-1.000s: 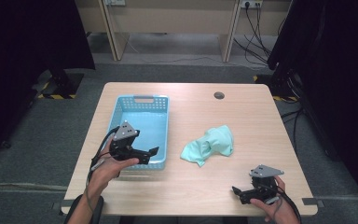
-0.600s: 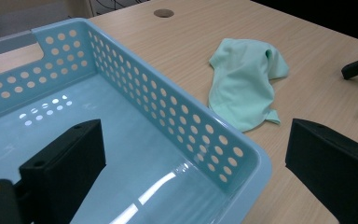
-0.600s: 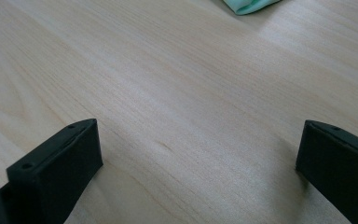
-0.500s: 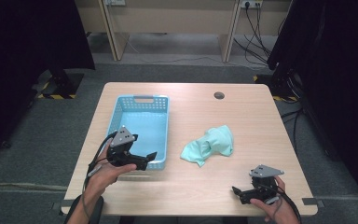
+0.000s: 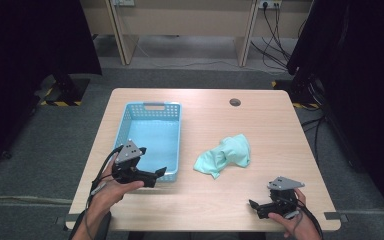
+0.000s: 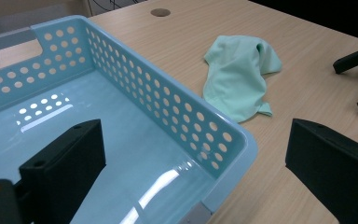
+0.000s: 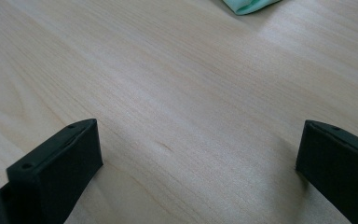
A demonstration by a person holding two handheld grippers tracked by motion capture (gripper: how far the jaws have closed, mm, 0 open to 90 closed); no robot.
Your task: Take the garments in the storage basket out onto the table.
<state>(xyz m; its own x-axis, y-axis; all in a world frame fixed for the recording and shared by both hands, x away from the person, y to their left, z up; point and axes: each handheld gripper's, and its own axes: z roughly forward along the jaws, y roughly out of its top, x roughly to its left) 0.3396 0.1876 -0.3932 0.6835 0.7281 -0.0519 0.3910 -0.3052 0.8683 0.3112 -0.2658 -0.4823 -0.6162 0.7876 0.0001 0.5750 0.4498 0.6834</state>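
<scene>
- Two hand-held grippers are in use over a pale wooden counter point(image 5: 275, 130), one in each of the person's hands.
- The left hand-held gripper point(image 5: 157, 174) sits at the near right corner of a light blue basket point(image 5: 152, 108); its jaws stand wide apart with nothing between them, pointing toward the cloth.
- In the left gripper view, one jaw hangs over the basket's glossy floor and the other over bare counter outside it, so the perforated basket wall point(image 6: 182, 112) and its rounded corner pass between them.
- The basket is empty.
- A mint-green cloth point(image 5: 225, 156) lies crumpled in a loose heap on the counter, to the right of the basket and apart from it, touched by neither gripper.
- The right hand-held gripper point(image 5: 254, 206) rests low near the counter's near right corner, well apart from the cloth; its jaws are spread wide over bare wood.
- In the right gripper view, just an edge of the cloth point(image 7: 249, 5) peeks in at the top.
- A small round hole point(image 5: 235, 102) sits in the counter near its far edge.
</scene>
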